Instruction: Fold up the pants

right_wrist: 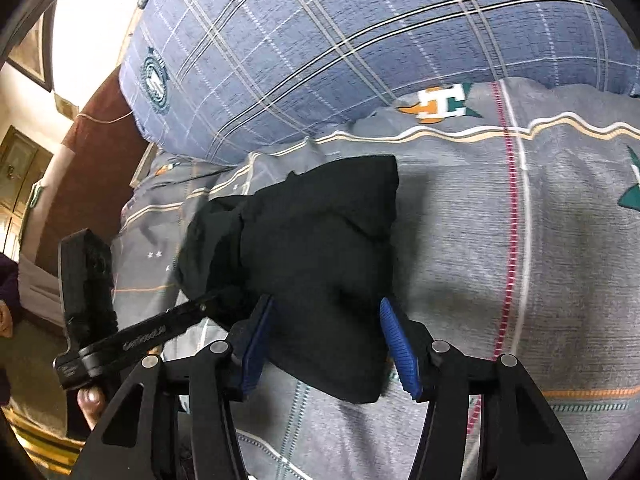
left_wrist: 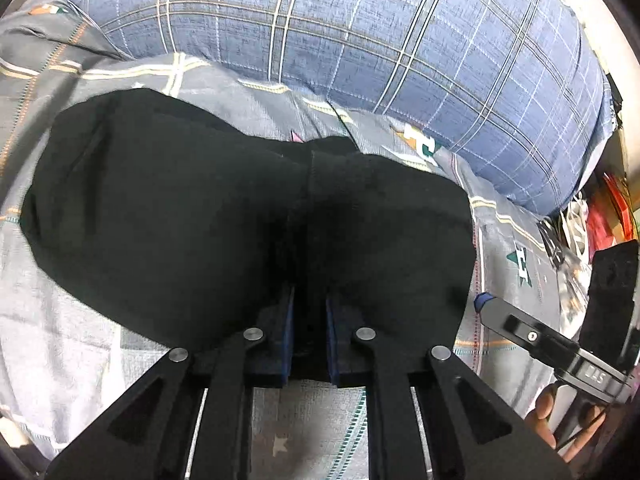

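The pants (left_wrist: pixel 224 208) lie bunched in a compact dark bundle on the bed sheet (left_wrist: pixel 60 312), just in front of the plaid pillow (left_wrist: pixel 360 48). The left gripper (left_wrist: pixel 310 316) has its blue pads drawn narrow around a ridge of the black cloth; it looks clamped on the fabric, though the cloth is so dark that the pinch itself is hard to make out. The right gripper (right_wrist: pixel 326 344) stands wide, its pads (right_wrist: pixel 400 344) straddling the near end of the bundle with cloth between them but no squeeze on it. The main risk, as I judge it, is that the fold comes apart: the bundle is lumpy, with one flap sticking up toward the pillow, so pulling with the left while the right stays loose could drag the layers askew or open them. Closing the right on only the top layer would peel it off the rest. The sheet is soft and rumpled, so it may come up with the cloth if the pads bite too deep. No container is in view on the bed; the clutter at the far edge of the left wrist view is too blurred to name.
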### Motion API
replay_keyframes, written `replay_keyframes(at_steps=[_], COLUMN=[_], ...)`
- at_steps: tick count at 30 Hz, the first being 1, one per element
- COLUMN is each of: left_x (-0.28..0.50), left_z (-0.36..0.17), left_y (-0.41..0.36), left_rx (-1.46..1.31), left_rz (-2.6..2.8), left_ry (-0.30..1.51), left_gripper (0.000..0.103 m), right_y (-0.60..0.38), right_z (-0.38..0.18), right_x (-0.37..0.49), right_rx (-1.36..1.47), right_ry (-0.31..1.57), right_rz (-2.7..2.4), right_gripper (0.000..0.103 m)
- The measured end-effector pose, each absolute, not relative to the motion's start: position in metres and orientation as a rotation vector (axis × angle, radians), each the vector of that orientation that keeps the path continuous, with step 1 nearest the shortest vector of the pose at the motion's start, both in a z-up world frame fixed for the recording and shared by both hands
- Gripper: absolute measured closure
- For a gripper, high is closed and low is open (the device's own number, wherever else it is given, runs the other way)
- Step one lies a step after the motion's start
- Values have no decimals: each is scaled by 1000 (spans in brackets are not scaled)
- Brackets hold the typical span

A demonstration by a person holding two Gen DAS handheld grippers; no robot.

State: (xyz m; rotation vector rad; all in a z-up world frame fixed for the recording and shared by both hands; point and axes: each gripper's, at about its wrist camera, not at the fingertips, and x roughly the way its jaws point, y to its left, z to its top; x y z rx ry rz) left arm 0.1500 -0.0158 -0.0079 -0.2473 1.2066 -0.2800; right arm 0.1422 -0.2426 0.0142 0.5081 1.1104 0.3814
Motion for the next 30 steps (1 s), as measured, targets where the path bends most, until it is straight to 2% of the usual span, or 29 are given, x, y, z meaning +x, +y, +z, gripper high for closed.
replay_keyframes(at_steps=[2, 4, 6, 7, 8, 10, 16, 22, 24, 26, 30], left_x=[155, 155, 153, 154, 154, 159, 165, 165, 168, 171, 189], left_z=[-18, -5, 24, 31, 39, 36, -18, -22, -23, -21, -32], left_y=[-21, -15, 7, 17, 36, 76, 180, 190, 186, 182, 171], left_rx=[-210, -218, -256, -276, -323, -432, -805, -778, -782, -778, -777], left_rz=[-303, -300, -299, -288, -247, -166, 81, 81, 43, 5, -29], left_ry=[1291, 1267, 1167, 1140, 1097, 1083, 1162, 1148, 1145, 1149, 1171], left_gripper=[77, 76, 52, 20, 8, 8, 8, 8, 13, 24, 31], right_y=[-236, -229, -225, -221, -219, -213, -154, -79, -56, -40, -21], right_z=[17, 24, 30, 37, 40, 46, 55, 62, 60, 60, 61], right_x=[143, 142, 138, 136, 135, 138, 192, 235, 244, 249, 253], right_rx=[488, 455, 436, 415, 410, 423, 507, 441, 398, 370, 335], right_ry=[1112, 1095, 1071, 1051, 1038, 1021, 1066, 1059, 1062, 1064, 1068], right_rz=[391, 394, 391, 391, 391, 397, 479, 470, 477, 489, 511], right_gripper=[46, 43, 30, 27, 22, 17, 17, 16, 16, 16, 16])
